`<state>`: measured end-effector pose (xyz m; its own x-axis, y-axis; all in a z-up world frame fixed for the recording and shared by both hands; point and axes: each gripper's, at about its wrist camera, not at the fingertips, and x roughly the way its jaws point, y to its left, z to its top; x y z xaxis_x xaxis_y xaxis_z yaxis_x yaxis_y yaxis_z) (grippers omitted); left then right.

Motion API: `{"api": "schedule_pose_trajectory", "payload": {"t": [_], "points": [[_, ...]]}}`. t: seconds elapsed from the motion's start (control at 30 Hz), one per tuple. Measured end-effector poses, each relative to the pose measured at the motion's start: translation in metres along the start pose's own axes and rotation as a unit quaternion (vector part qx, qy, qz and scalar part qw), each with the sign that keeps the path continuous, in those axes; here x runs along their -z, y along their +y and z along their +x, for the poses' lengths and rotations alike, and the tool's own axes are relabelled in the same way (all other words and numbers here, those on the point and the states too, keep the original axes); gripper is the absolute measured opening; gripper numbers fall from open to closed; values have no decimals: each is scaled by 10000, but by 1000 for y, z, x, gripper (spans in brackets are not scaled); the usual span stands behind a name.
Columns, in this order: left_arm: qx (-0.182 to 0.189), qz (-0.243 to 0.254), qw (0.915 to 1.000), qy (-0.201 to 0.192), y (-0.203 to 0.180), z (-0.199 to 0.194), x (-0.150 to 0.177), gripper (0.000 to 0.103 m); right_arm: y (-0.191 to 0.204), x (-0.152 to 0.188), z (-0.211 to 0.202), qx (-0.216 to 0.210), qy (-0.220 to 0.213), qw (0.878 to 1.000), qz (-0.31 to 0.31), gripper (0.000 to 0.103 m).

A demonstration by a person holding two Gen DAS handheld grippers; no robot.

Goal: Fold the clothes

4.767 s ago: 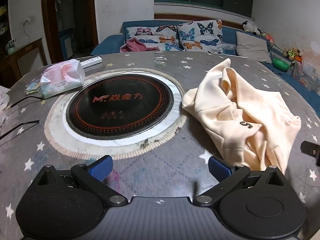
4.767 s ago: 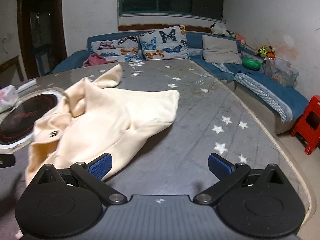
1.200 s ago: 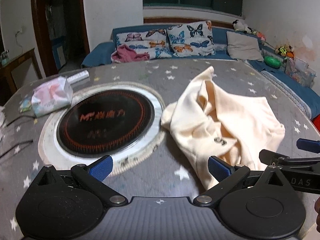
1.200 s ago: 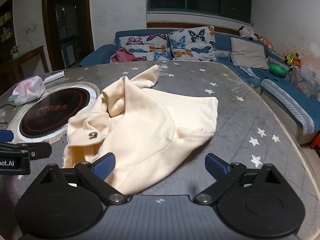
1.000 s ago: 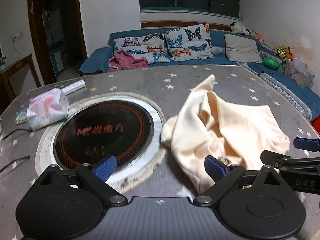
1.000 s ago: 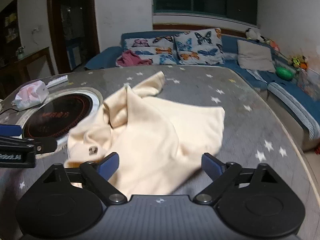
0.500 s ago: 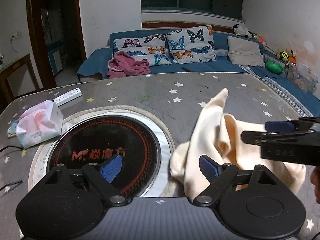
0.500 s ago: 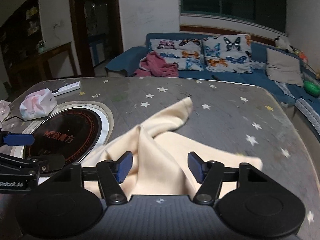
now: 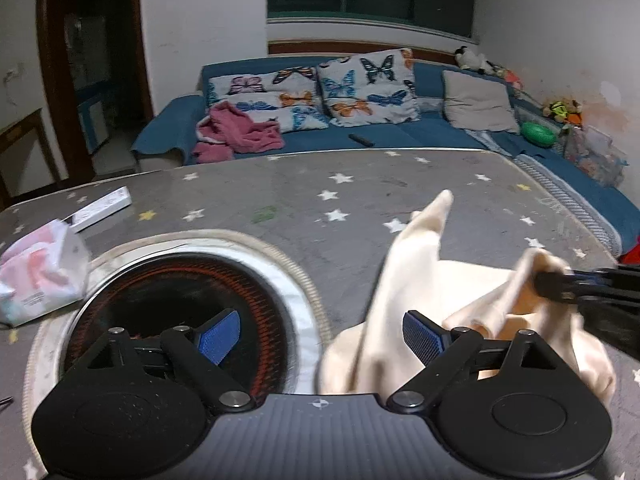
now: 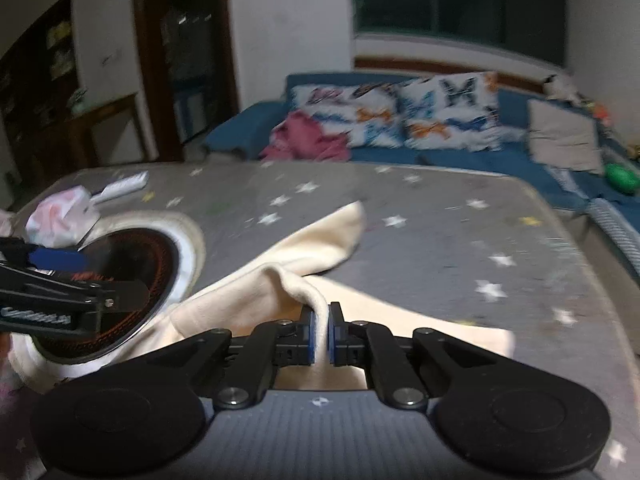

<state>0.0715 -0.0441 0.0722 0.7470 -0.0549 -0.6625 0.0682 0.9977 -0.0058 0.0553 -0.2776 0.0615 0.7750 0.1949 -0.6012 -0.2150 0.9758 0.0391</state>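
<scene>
Behind the starry table (image 9: pixel 360 184) stands a blue sofa (image 9: pixel 400 140). Just right of the round cooktop (image 9: pixel 180 300), the right gripper (image 10: pixel 320 334) pinches the cream garment (image 10: pixel 304 256), lifting a fold; the left gripper (image 9: pixel 320 332) gapes wide, empty. Next, I think, it must catch another edge.

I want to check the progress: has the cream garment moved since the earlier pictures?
Yes. The right hand-held gripper has pinched a fold of the cream garment and lifted it; the cloth, flat before, now rises beside the round cooktop.
</scene>
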Motion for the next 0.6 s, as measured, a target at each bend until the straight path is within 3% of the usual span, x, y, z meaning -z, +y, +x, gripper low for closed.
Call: {"api": "schedule_pose_trajectory", "payload": {"t": [0.2,0.37,0.43,0.6], "points": [[305,140,9994,-43,-15,22,-7,91,-39,25,-61,775,-416,9946,544,5],[545,-21,9982,268,-16,47,-8,87,-75,65,-100,1358,-335,9831,1177,5],[667,-21,9973,317,-17,49,-5,78,-83,80,-108,1487,-242,9786,1399,5],[876,14,9956,330,-21,49,6,30,-101,117,-114,1594,188,9704,1806,8]]}}
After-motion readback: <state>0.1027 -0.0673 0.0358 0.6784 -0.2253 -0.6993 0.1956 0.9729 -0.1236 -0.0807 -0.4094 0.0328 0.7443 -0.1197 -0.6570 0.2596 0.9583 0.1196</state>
